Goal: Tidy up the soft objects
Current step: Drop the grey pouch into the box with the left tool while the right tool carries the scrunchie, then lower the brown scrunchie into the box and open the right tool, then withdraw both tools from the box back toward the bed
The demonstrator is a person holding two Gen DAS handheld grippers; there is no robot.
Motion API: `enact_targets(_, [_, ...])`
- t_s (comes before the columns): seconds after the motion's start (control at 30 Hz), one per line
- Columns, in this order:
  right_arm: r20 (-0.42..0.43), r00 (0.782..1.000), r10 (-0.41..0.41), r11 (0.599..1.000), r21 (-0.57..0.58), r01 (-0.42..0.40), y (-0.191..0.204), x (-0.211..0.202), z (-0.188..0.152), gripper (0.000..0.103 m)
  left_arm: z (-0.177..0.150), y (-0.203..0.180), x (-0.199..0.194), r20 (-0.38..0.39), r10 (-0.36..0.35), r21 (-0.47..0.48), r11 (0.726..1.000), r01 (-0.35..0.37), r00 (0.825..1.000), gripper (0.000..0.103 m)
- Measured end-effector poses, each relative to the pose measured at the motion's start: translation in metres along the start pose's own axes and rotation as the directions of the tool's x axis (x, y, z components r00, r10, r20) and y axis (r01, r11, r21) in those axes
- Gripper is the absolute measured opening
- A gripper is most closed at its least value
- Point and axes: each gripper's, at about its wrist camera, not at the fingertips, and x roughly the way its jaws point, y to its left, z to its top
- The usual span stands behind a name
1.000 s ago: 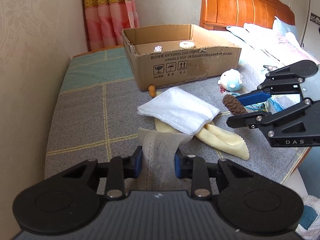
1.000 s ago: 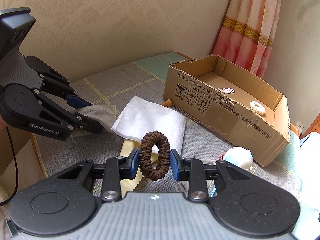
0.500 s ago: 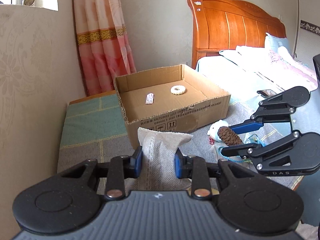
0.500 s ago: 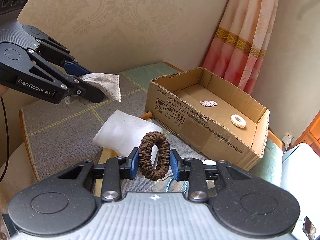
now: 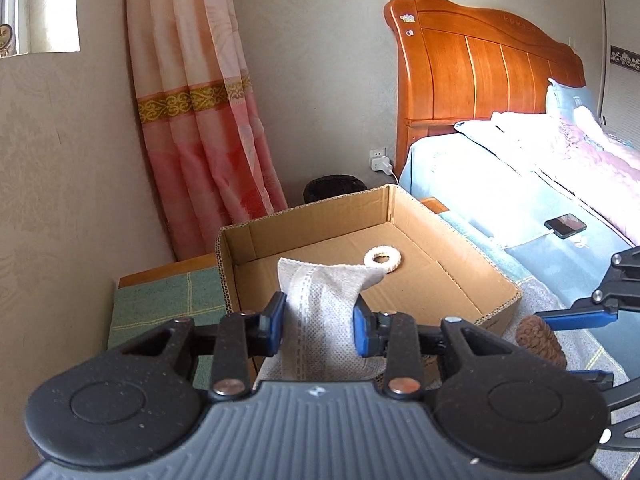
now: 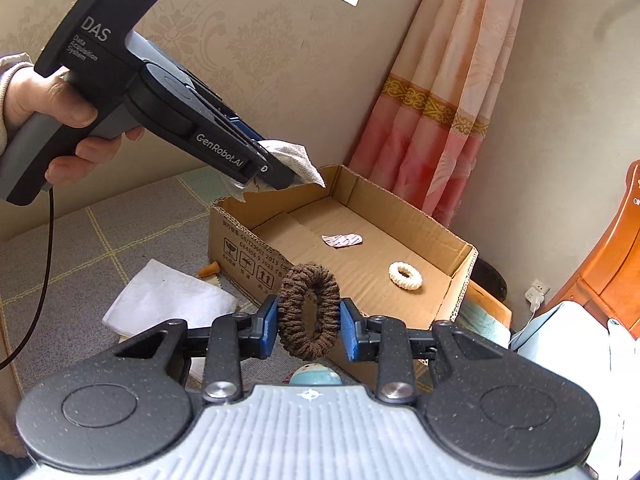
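Cloth pouch: a grey-white fabric piece (image 5: 324,320) sits between the blue pads of the left gripper (image 5: 320,322), its free end sticking up and forward past the fingertips.
Left jaws: they are opening at this moment, standing partly apart; the cloth is between them and fills the gap, so the pads appear to touch its sides, though I cannot tell how firmly.
Cardboard box: the open box (image 6: 464,264) lies straight ahead of and below the left jaws; from the right wrist view the cloth's tip (image 6: 296,160) hangs over the near left corner of the rim.
Key relation: the cloth's long axis runs along the left gripper's fingers, pointing down into the box, so a release here should, in my judgement, drop it just inside the near wall.
Hair tie: a brown knitted scrunchie (image 6: 308,316) stands upright on edge between the pads of the right gripper (image 6: 308,328), which is clamped tight on it.
Right jaws to box: the box floor lies ahead of and beyond them, and the near wall stands just in front of them.
Nearer hand: the left, already over the rim; the right seems short of it.
Already in box: a white ring (image 6: 405,276) and a small pale patterned scrap (image 6: 342,240), well ahead of both jaws.
Left outside: a white folded cloth (image 6: 168,304) on the grey cover, below and left of the right jaws.
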Motion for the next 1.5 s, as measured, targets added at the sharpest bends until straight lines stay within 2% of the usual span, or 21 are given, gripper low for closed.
enact_targets(0.03, [0.000, 1.000, -0.005, 1.000, -0.002, 0.005, -0.003, 0.001, 0.002, 0.037, -0.001, 0.002, 0.004, -0.001, 0.002, -0.011, 1.000, -0.002, 1.000, 0.065])
enact_targets(0.1, [0.001, 1.000, -0.015, 1.000, -0.005, 0.015, -0.008, 0.002, 0.004, 0.037, -0.006, 0.005, 0.005, 0.016, 0.034, -0.043, 0.999, -0.033, 0.999, 0.093])
enact_targets(0.27, [-0.004, 1.000, -0.031, 0.999, -0.012, 0.031, -0.016, 0.010, 0.012, 0.037, -0.029, 0.014, -0.016, 0.012, 0.028, -0.118, 0.993, -0.026, 1.000, 0.094])
enact_targets(0.4, [-0.020, 0.999, -0.031, 0.999, -0.008, 0.031, -0.021, 0.022, 0.018, 0.037, -0.053, 0.013, -0.041, -0.001, 0.075, -0.122, 0.990, -0.074, 0.997, 0.100])
enact_targets(0.57, [-0.049, 0.999, -0.015, 1.000, 0.000, 0.015, -0.027, 0.042, 0.030, 0.037, -0.077, 0.014, -0.065, -0.017, 0.109, -0.120, 0.987, -0.110, 0.994, 0.100])
enact_targets(0.77, [-0.110, 0.994, -0.021, 1.000, -0.010, 0.020, -0.035, 0.086, 0.054, 0.037, -0.091, 0.028, -0.079, -0.013, 0.141, -0.141, 0.980, -0.141, 0.990, 0.100])
enact_targets(0.87, [-0.169, 0.985, -0.036, 0.999, 0.015, 0.039, -0.044, 0.113, 0.059, 0.038, -0.095, 0.037, -0.085, -0.001, 0.138, -0.166, 0.977, -0.136, 0.990, 0.100])
enact_targets(0.9, [-0.192, 0.980, -0.044, 0.998, 0.026, 0.050, -0.047, 0.122, 0.059, 0.046, -0.096, 0.040, -0.086, 0.002, 0.137, -0.174, 0.975, -0.135, 0.991, 0.100])
enact_targets(0.97, [-0.219, 0.972, -0.090, 0.994, 0.044, 0.102, -0.052, 0.133, 0.059, 0.069, -0.097, 0.043, -0.088, 0.006, 0.137, -0.183, 0.974, -0.134, 0.991, 0.100])
enact_targets(1.0, [-0.239, 0.966, -0.102, 0.991, 0.060, 0.119, -0.054, 0.137, 0.058, 0.088, -0.097, 0.044, -0.088, 0.007, 0.134, -0.182, 0.974, -0.131, 0.991, 0.101])
enact_targets(1.03, [-0.252, 0.963, -0.099, 0.989, 0.086, 0.124, -0.058, 0.139, 0.058, 0.094, -0.098, 0.044, -0.088, 0.006, 0.133, -0.182, 0.975, -0.129, 0.991, 0.101])
enact_targets(1.23, [-0.233, 0.967, -0.100, 0.969, 0.196, 0.147, -0.065, 0.122, 0.059, 0.102, -0.099, 0.040, -0.092, 0.013, 0.119, -0.169, 0.979, -0.115, 0.993, 0.102])
enact_targets(1.5, [-0.209, 0.975, -0.078, 0.974, 0.193, 0.120, -0.043, 0.084, 0.052, 0.103, -0.106, 0.032, -0.096, 0.012, 0.117, -0.160, 0.981, -0.114, 0.993, 0.102])
